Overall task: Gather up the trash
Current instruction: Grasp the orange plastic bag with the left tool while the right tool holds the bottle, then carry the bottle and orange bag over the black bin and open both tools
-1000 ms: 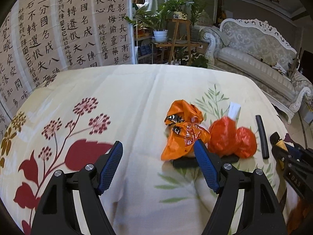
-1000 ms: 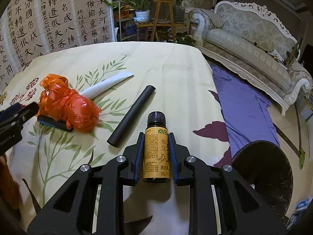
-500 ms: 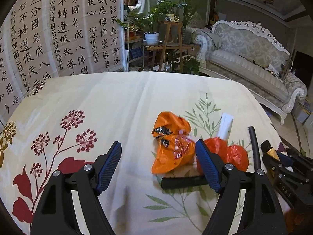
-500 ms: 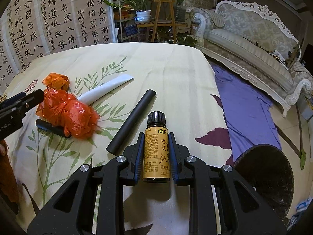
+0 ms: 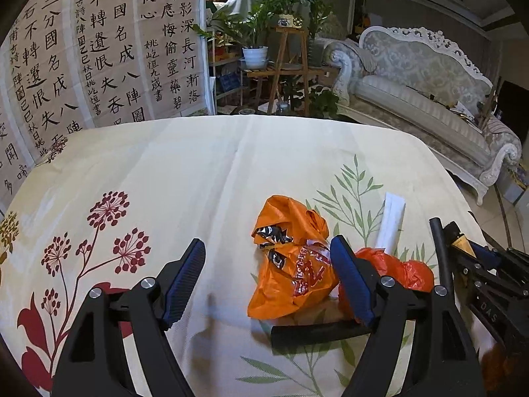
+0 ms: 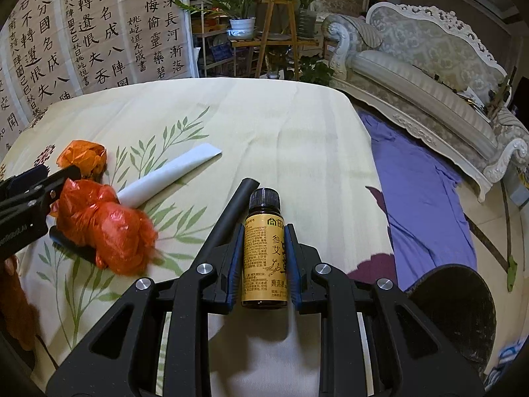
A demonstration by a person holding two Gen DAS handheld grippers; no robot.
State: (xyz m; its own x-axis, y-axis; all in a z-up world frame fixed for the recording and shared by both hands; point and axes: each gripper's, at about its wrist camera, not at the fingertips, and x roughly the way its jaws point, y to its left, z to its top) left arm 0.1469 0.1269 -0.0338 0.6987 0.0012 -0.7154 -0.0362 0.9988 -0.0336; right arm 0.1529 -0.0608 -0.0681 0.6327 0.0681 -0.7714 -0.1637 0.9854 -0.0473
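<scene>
Right wrist | right claw [image 6: 264, 258] grasping bottle [image 6: 264, 248] | left claw [image 5: 267, 281] released, wrapper [image 5: 291, 264] between

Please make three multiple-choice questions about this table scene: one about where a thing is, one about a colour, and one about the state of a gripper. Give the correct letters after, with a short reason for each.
1. Where does the white paper strip lie?
A. On the tablecloth, beside the red-orange bag
B. On the sofa
C. Inside the dark bin

2. What colour is the cap of the small bottle?
A. White
B. Black
C. Green

3. What is the state of the right gripper?
A. Wide open and empty
B. Shut on the small bottle
C. Shut on the black tube

Answers:
1. A, the strip rests on the cloth with one end at the bag.
2. B, the cap above the yellow label is black.
3. B, both blue pads press the bottle's sides; the black tube lies on the cloth just to its left.
</scene>
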